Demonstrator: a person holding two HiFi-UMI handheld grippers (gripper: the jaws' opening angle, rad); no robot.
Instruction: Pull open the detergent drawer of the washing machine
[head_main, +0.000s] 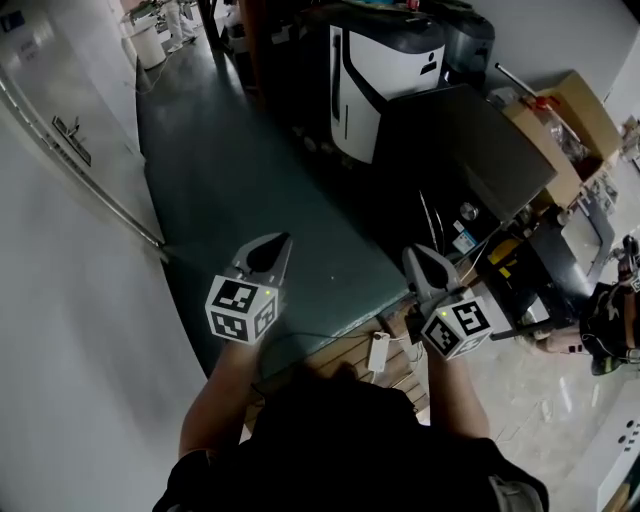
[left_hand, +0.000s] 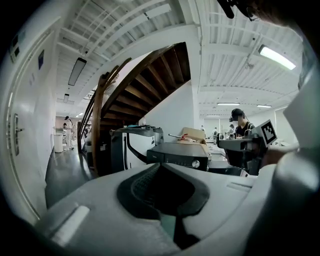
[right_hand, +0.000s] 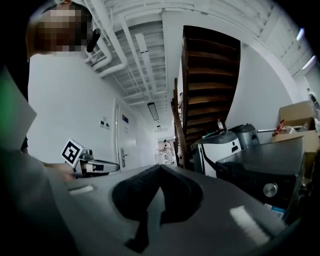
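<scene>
A dark box-shaped machine (head_main: 470, 140) stands ahead on the right. Its front carries a round knob (left_hand: 195, 163), and the same machine (right_hand: 265, 172) fills the right of the right gripper view. I cannot make out a drawer on it. My left gripper (head_main: 270, 245) is held out over the dark floor, its jaws shut with nothing between them (left_hand: 160, 166). My right gripper (head_main: 425, 262) is beside it, nearer the machine, also shut and empty (right_hand: 160, 167). Both are well short of the machine.
A white-and-black appliance (head_main: 385, 70) stands left of the dark machine under a wooden staircase (left_hand: 150, 70). Cardboard boxes (head_main: 570, 120) and clutter lie at the right. A white wall with a door (head_main: 70, 140) runs along the left. A person (left_hand: 240, 125) stands at the right.
</scene>
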